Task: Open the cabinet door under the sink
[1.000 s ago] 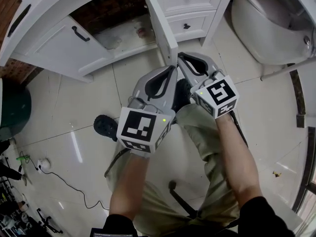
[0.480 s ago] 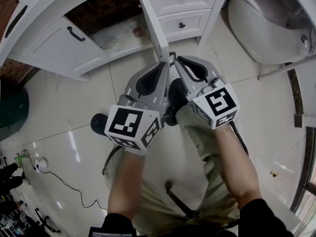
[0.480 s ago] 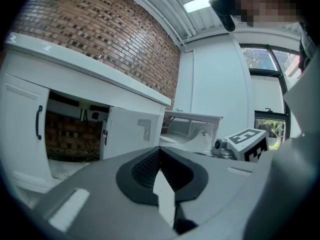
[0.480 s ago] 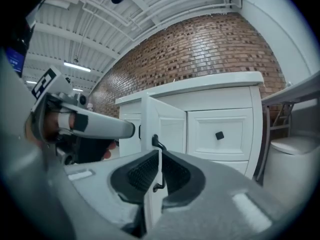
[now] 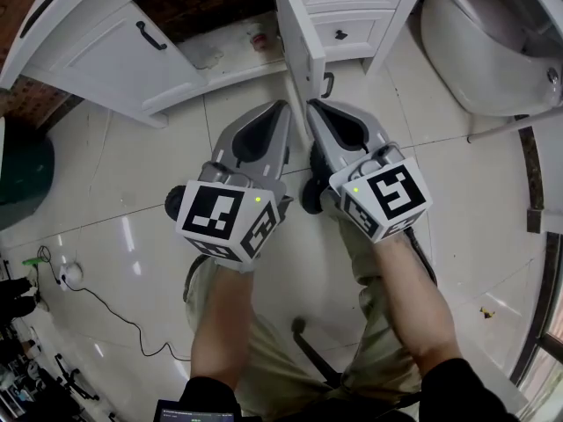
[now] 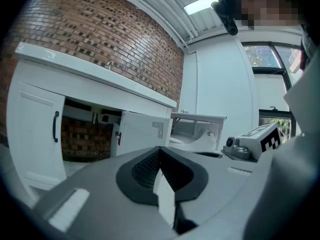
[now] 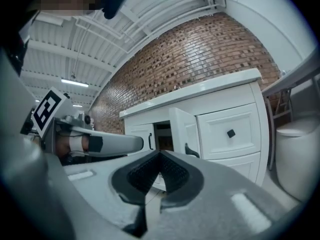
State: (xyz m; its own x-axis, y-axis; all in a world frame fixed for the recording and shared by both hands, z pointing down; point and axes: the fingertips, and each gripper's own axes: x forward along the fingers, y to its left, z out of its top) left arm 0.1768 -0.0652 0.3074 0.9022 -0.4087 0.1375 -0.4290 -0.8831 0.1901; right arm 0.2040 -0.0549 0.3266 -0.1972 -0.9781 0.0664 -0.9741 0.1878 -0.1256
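Observation:
The white vanity cabinet [image 5: 84, 16] stands at the top of the head view. Its right-hand door [image 5: 296, 42] stands swung open, edge-on toward me, with a black handle [image 5: 328, 84]. The left-hand door [image 5: 106, 64] with its black handle [image 5: 151, 35] looks closed. Between them the dark brick-backed inside [image 5: 220, 3] shows. My left gripper [image 5: 282, 106] and right gripper [image 5: 310, 106] hover side by side just in front of the open door's lower edge, both shut on nothing. The open door [image 6: 137, 133] also appears beyond my left gripper [image 6: 159, 149], and the same door [image 7: 181, 129] beyond my right gripper [image 7: 160, 154].
Two drawers [image 5: 343, 32] with black knobs sit right of the open door. A white toilet [image 5: 493, 42] stands at the far right. A dark green bin [image 5: 22, 192] is at the left, and a cable [image 5: 106, 310] trails over the glossy tiles. My legs and dark shoes [image 5: 174, 202] are below the grippers.
Both grippers stay shut in front of the open door. The left one has come up level with the right, tips close together. The view has shifted slightly.

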